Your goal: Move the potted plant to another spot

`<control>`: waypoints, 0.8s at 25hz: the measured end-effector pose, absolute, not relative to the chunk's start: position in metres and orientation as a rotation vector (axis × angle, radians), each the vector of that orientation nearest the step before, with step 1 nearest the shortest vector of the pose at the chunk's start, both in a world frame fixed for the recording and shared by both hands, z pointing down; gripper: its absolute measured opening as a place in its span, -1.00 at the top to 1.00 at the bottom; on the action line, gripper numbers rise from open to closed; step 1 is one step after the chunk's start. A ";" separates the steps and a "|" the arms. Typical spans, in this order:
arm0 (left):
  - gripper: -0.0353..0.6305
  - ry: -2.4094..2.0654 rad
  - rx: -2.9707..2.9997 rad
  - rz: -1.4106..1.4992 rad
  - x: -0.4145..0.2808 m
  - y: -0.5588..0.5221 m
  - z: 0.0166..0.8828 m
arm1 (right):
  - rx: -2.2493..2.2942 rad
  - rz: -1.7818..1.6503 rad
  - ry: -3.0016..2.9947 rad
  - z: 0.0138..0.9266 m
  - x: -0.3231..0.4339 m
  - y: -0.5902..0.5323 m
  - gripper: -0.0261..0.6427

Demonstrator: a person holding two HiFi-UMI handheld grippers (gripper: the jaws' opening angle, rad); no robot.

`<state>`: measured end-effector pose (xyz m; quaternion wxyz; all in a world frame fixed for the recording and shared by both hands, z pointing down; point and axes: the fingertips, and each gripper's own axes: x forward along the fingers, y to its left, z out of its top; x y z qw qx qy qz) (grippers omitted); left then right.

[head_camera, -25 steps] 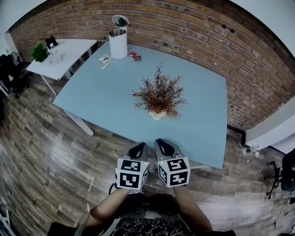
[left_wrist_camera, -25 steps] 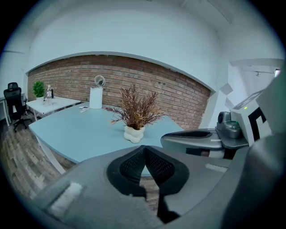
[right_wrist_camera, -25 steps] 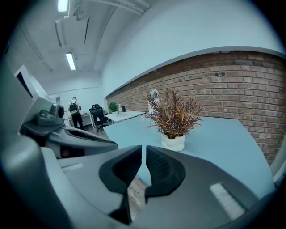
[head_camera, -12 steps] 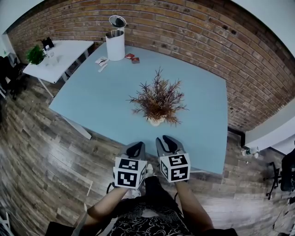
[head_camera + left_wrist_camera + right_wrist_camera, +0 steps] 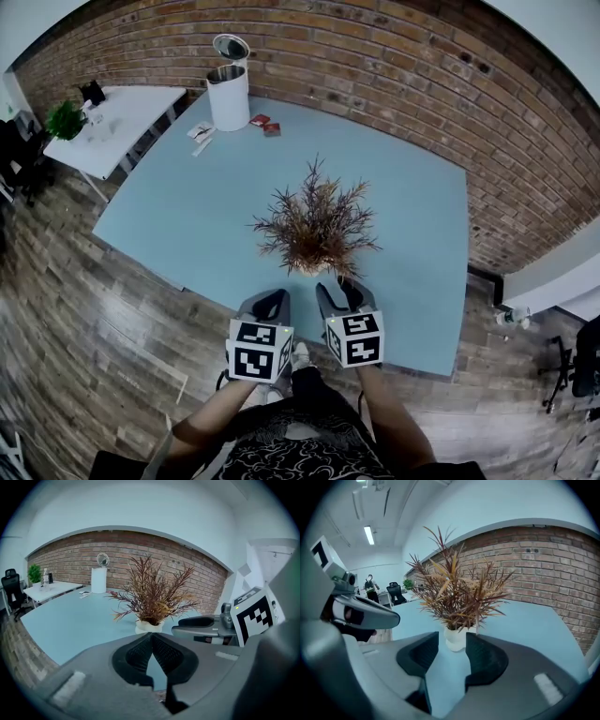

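Note:
The potted plant (image 5: 315,228), a spray of dry red-brown fronds in a small white pot (image 5: 456,637), stands on the light blue table (image 5: 187,202) near its front edge. Both grippers hover side by side just short of it. My left gripper (image 5: 270,303) has its jaws shut with the pad tips touching and nothing in them (image 5: 151,635); the pot (image 5: 149,626) sits just beyond them. The jaws of my right gripper (image 5: 452,644) are opening. Nothing is between them, and the pot shows through the gap, a little ahead. The fronds hide the pot in the head view.
A white bin with a raised lid (image 5: 228,94) and small red items (image 5: 262,124) sit at the table's far left corner. A white side table with a green plant (image 5: 66,120) stands further left. A brick wall (image 5: 422,84) runs behind. A person (image 5: 369,584) stands far off.
Both grippers have moved forward over the table's near edge and now sit close to the plant. The plant itself has stayed in place on the table.

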<state>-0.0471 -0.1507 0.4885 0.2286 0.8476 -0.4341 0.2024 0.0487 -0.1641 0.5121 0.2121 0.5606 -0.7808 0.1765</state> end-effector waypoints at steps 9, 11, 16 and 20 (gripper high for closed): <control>0.90 -1.221 2.281 0.594 -0.045 -0.173 0.504 | 1.503 0.533 -2.173 0.537 0.054 -0.192 -0.03; 0.90 -1.229 2.273 0.596 -0.045 -0.177 0.505 | 1.484 0.528 -2.171 0.542 0.054 -0.200 -0.11; 0.90 -1.252 2.253 0.596 -0.049 -0.187 0.506 | 1.421 0.504 -2.162 0.554 0.049 -0.217 -0.32; 0.90 -1.258 2.248 0.598 -0.048 -0.194 0.507 | 1.370 0.490 -2.161 0.562 0.046 -0.227 -0.40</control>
